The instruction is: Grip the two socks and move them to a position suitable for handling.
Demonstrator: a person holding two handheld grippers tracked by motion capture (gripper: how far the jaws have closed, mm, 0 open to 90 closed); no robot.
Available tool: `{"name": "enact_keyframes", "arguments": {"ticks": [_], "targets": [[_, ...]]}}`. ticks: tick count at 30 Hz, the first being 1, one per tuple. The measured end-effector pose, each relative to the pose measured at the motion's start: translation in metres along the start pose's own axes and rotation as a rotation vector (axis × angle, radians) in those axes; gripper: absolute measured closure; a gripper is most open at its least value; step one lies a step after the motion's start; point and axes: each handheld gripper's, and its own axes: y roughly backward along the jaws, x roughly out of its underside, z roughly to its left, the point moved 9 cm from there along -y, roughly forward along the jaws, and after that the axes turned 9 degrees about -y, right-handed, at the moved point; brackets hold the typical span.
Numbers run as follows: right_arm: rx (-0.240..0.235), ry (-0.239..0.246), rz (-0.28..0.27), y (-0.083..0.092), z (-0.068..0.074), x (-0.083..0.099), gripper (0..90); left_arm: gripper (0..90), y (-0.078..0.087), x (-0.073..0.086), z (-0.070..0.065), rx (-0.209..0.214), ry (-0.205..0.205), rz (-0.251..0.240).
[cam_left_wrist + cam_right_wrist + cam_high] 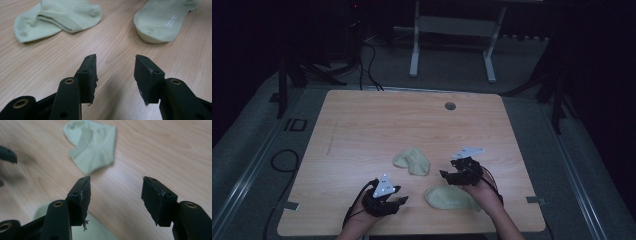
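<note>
Two pale green socks lie on the wooden table. The crumpled sock rests near the middle. A flat sock lies by the front edge, partly under the person's right hand. My left gripper hovers open at the front left, its jaws aimed between the two socks, holding nothing. Above the flat sock, my right gripper stands open and points at the crumpled sock; a corner of the flat sock shows below its left jaw.
A round grommet sits near the table's far edge. Beyond the table stand a white frame and dark stands with cables on the grey floor. Bare wood spans the table's left and far parts.
</note>
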Motion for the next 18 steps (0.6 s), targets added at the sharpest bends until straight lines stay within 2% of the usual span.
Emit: {"name": "enact_keyframes", "arguments": {"ticks": [5,7,8,11,13,18], "targets": [[-0.007,0.023,0.012,-0.018,0.013,-0.027,39.6,52.7,0.007,0.008,0.000,-0.005,0.016,0.003],[-0.007,0.026,0.015,-0.021,0.016,-0.031,39.6,52.7,0.011,0.011,-0.001,-0.007,0.025,0.001],[-0.010,0.030,0.025,-0.031,0.021,-0.040,39.4,52.7,0.012,0.013,-0.001,-0.007,0.028,0.001],[-0.012,0.042,0.041,-0.043,0.028,-0.049,39.4,52.7,0.015,0.017,-0.001,-0.008,0.037,0.003],[-0.022,0.032,0.051,-0.051,0.032,-0.056,39.4,52.7,0.015,0.018,0.002,-0.007,0.041,0.004],[-0.012,0.033,0.079,-0.066,0.039,-0.072,39.6,52.7,0.017,0.020,0.008,-0.020,0.065,-0.004]]}}
